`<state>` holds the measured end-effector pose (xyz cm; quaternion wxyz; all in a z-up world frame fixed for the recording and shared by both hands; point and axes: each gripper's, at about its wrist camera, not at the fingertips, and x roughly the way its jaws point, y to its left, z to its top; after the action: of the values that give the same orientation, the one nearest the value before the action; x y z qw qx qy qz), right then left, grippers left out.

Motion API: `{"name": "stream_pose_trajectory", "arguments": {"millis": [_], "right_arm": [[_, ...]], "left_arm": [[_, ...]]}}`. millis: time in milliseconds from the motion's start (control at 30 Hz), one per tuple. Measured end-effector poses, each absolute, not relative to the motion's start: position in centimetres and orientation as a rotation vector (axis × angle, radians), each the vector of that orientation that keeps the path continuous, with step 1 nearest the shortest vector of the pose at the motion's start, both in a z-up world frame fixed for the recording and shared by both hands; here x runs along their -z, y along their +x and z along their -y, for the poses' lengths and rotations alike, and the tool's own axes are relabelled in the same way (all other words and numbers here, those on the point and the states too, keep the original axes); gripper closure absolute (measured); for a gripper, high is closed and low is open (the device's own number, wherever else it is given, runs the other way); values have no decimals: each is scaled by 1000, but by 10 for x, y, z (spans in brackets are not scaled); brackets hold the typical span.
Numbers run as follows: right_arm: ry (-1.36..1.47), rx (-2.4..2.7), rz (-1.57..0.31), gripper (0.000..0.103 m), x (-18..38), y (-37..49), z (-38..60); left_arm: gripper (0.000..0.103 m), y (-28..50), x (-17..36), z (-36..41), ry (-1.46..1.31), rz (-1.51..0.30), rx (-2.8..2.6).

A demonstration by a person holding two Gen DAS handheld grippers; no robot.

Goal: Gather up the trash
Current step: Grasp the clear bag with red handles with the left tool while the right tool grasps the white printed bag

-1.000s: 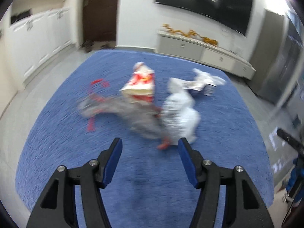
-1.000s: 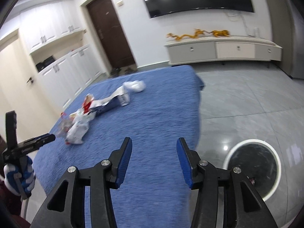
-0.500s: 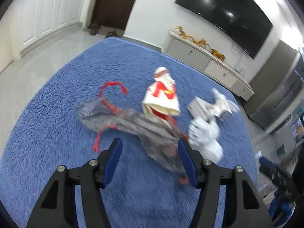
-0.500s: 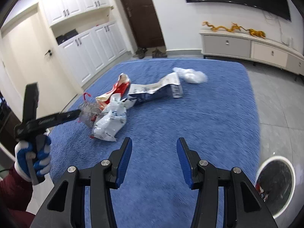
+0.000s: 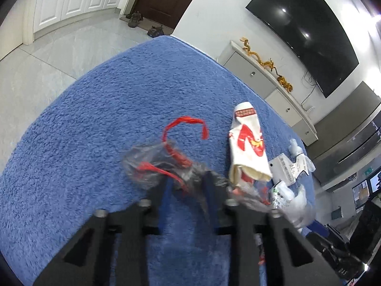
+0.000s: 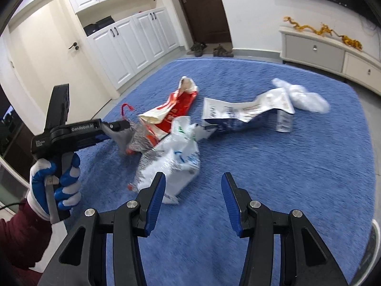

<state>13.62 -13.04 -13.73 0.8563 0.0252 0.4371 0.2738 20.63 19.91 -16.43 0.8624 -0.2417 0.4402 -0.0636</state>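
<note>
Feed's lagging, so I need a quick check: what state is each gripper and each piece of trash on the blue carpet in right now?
left gripper: closing on the clear bag, blurred.
right gripper: open, empty, above the carpet.
clear plastic bag: crumpled, between the left fingers.
red-and-white paper bag: flattened, lying untouched.
white plastic bag: crumpled, untouched.
printed wrapper: torn open, lying flat.
blue carpet: littered.

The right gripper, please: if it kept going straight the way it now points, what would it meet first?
Probably bare blue carpet: the open right gripper points at rug just right of the crumpled white plastic bag. Its left finger may brush the bag's edge; depth is unclear.
</note>
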Motion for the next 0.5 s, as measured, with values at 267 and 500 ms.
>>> {"name": "stream_pose_trajectory", "arguments": {"millis": [267,500], "right_arm": [[100,-627,-955,55,148,154,107],[116,-663,-962,79,156,160,96]], "left_arm": [[98,180,160,-216,-480,-883,149],[98,144,147,-219,-450,-859,180]]}}
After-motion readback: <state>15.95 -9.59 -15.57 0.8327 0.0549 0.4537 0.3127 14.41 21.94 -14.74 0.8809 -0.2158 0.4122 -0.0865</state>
